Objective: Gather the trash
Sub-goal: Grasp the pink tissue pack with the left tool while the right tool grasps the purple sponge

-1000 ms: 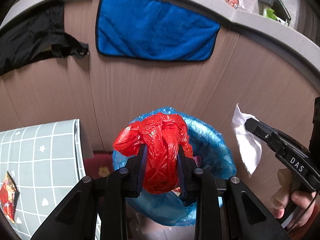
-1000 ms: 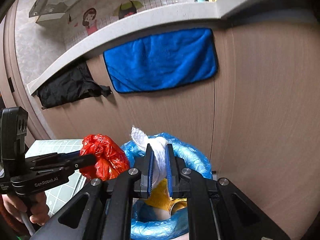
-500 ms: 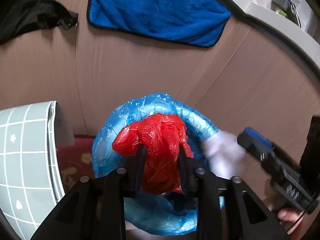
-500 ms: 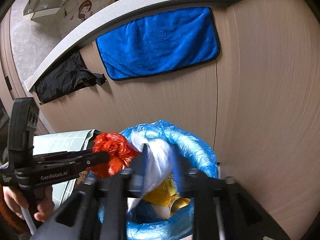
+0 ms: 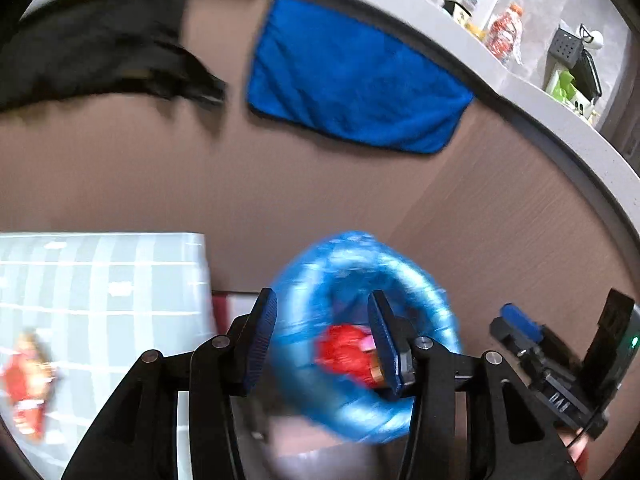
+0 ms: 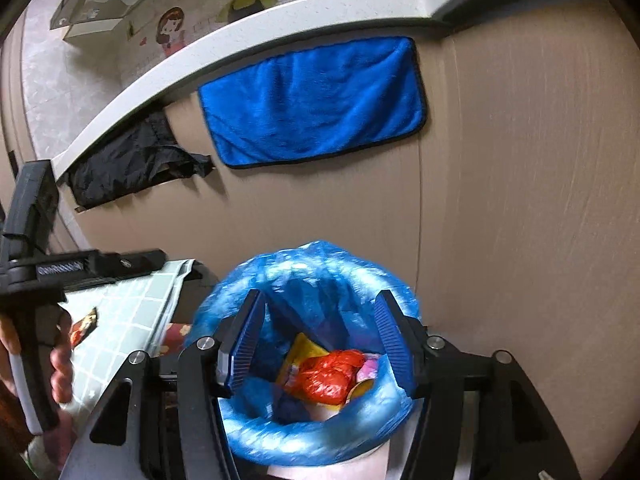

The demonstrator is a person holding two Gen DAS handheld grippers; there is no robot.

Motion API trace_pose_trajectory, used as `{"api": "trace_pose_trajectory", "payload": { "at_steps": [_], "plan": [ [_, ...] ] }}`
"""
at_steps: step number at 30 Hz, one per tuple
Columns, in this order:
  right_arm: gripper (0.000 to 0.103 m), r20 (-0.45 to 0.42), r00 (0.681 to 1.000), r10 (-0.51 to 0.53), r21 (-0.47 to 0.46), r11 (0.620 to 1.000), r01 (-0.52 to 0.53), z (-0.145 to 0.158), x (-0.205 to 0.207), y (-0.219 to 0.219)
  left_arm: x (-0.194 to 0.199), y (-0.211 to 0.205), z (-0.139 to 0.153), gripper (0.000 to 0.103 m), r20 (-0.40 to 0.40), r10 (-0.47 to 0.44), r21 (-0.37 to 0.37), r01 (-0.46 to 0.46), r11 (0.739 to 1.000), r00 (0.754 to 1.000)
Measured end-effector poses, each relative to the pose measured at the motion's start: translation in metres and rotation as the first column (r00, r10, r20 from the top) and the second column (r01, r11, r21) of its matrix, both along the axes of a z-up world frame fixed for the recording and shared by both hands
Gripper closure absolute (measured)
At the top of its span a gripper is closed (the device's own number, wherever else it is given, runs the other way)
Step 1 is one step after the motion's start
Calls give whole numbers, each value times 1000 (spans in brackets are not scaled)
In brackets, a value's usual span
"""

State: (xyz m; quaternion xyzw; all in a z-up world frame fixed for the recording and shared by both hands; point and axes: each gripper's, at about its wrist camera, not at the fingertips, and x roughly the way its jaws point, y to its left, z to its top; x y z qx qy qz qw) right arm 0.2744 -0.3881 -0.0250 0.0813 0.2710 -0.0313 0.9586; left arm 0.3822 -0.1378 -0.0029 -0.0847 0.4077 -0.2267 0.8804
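Now both tools hang over the bin with the blue liner (image 6: 320, 436), and neither has hold of anything. In the right wrist view the right tool (image 6: 320, 344) has its jaws spread wide, having just been opening, with only the mouth of the bin between them. Down inside lies the red plastic bag (image 6: 328, 376), resting on a yellow wrapper (image 6: 298, 350) with a bit of pink packaging (image 6: 370, 366) beside it. The left tool (image 5: 322, 340), seen in its own blurred view, also has its jaws apart after just opening; nothing sits between the pads, and the red bag shows below them in the bin. To the left of the bin stands a tabletop with a pale green checked cloth (image 6: 132, 320), and on it lies a small red snack packet (image 5: 26, 380). A blue towel (image 6: 312, 104) and a black cloth (image 6: 132, 160) hang on the wooden panel behind. A hand (image 6: 60, 364) grips the left tool's handle.
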Motion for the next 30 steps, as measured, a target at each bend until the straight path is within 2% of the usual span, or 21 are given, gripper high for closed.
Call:
{"api": "trace_pose_trajectory", "payload": {
  "at_steps": [3, 7, 8, 9, 10, 12, 14, 15, 16, 18, 20, 23, 26, 30],
  "plan": [
    [48, 5, 999, 54, 19, 998, -54, 4, -7, 19, -18, 44, 6, 55, 14, 76, 16, -77, 997, 997],
    [48, 6, 984, 181, 40, 983, -181, 9, -13, 64, -53, 113, 9, 55, 50, 210, 59, -213, 975, 976],
    [48, 4, 974, 225, 40, 974, -225, 9, -14, 81, -64, 133, 9, 55, 58, 252, 77, -256, 964, 966],
    [48, -6, 951, 308, 40, 951, -308, 9, -14, 113, -73, 151, 8, 55, 60, 285, 89, -289, 953, 957],
    [48, -6, 951, 308, 40, 951, -308, 9, -14, 113, -81, 166, 8, 55, 58, 311, 94, -315, 944, 949],
    [48, -18, 928, 373, 33, 928, -372, 8, -16, 141, -101, 210, 6, 55, 43, 387, 95, -389, 916, 921],
    [48, -46, 886, 462, 21, 887, -461, 2, -17, 182, -115, 240, 4, 55, 37, 445, 100, -446, 889, 895],
    [48, -77, 849, 523, 9, 852, -524, -5, -19, 214, -125, 260, 0, 55, 34, 486, 101, -487, 867, 873],
    [48, -77, 849, 523, 9, 852, -524, -5, -19, 214, -135, 279, -3, 55, 29, 527, 101, -527, 844, 849],
    [48, -117, 806, 580, 1, 812, -584, -15, -23, 246, -147, 304, -11, 55, 10, 577, 94, -576, 812, 817],
    [48, -166, 747, 643, 5, 759, -652, -30, -29, 281, -160, 330, -20, 55, -11, 622, 90, -619, 780, 783],
    [48, -235, 689, 686, 19, 712, -702, -52, -38, 316, -174, 354, -30, 55, -23, 669, 88, -666, 741, 743],
    [45, -297, 646, 703, 39, 685, -728, -70, -45, 335, -180, 367, -38, 55, -34, 695, 75, -692, 718, 718],
    [37, -364, 624, 691, 24, 677, -736, -88, -48, 346, -183, 376, -49, 54, -67, 709, 55, -707, 705, 702]
  ]
}}
